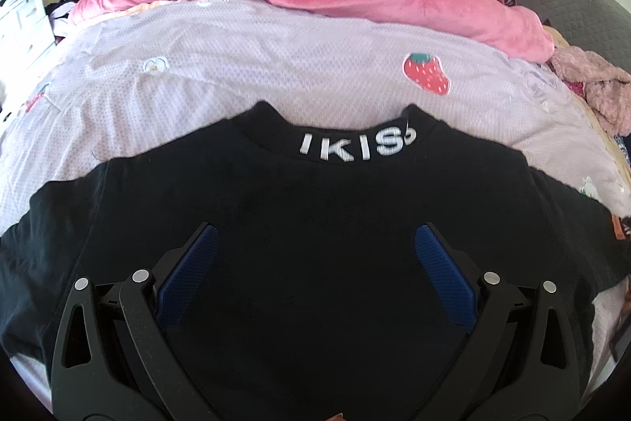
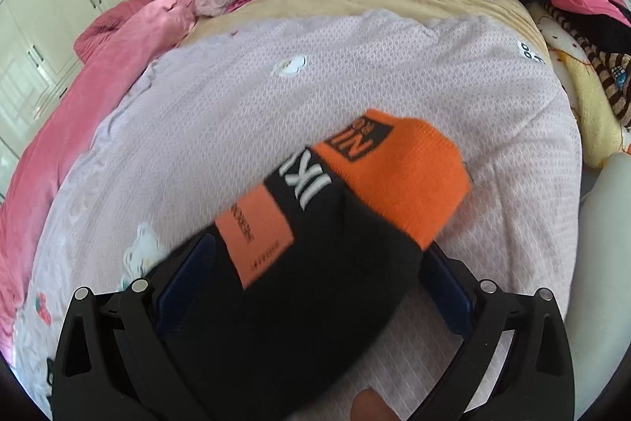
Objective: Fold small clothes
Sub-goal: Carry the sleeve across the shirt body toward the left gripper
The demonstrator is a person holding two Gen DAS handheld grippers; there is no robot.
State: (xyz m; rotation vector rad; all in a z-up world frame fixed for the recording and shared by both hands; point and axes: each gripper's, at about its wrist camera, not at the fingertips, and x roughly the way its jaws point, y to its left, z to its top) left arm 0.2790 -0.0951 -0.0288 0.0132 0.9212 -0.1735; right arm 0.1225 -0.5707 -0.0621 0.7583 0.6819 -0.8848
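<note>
Black sweatshirt [image 1: 315, 243] lies flat on the lilac strawberry-print sheet [image 1: 236, 73]; collar reads "IKIS" in white. Left gripper [image 1: 315, 243] hovers over its back, blue pads [image 1: 189, 275] spread wide, holding nothing. Right gripper [image 2: 315, 263]: jaws wide, orange-cuffed sleeve [image 2: 402, 176] lying between the pads; actual grip cannot be told. Sleeve shows "IK" lettering and an orange label [image 2: 256, 235], small print unreadable
</note>
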